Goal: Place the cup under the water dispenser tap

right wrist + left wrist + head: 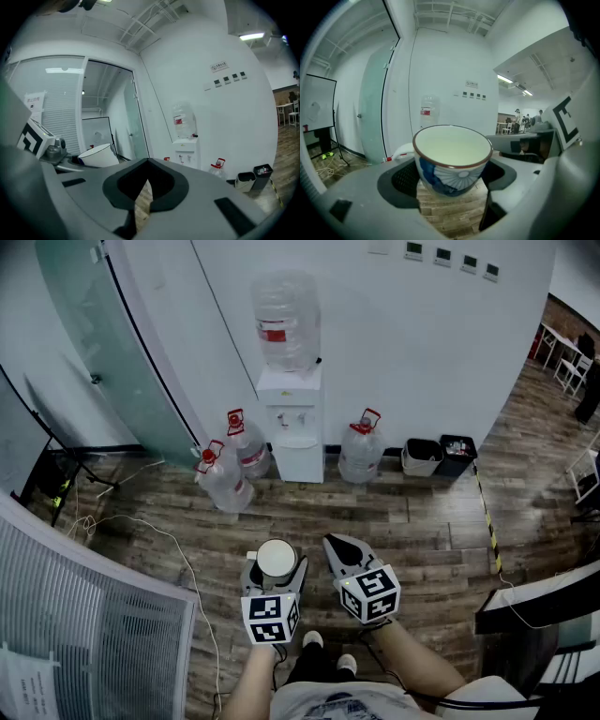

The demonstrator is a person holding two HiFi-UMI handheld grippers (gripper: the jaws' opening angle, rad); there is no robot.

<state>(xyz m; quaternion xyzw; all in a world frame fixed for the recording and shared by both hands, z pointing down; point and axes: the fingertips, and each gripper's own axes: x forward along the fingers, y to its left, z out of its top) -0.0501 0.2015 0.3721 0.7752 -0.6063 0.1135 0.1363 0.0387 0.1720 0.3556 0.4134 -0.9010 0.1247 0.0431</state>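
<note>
Left gripper is clenched on the cup, a white one with a blue flower pattern and a brown rim. It sits upright, its sides pressed between the wide-set jaws. Right gripper rides just beside it on the right with nothing in it, its jaws closed tip to tip.

Both are near the person, well short of the water dispenser, which stands against the far white wall. An open stretch of wooden floor lies between.

The dispenser's base is hemmed in. The first jug is close on its left, the second jug is nearer and further left, and the third jug is close on its right. Further right, a pale bin and a dark bin stand by the wall.

A white cable trails over the floor on the near left, beside a slatted panel. The taps seem to be small dots on the dispenser's front, too small to be sure.
</note>
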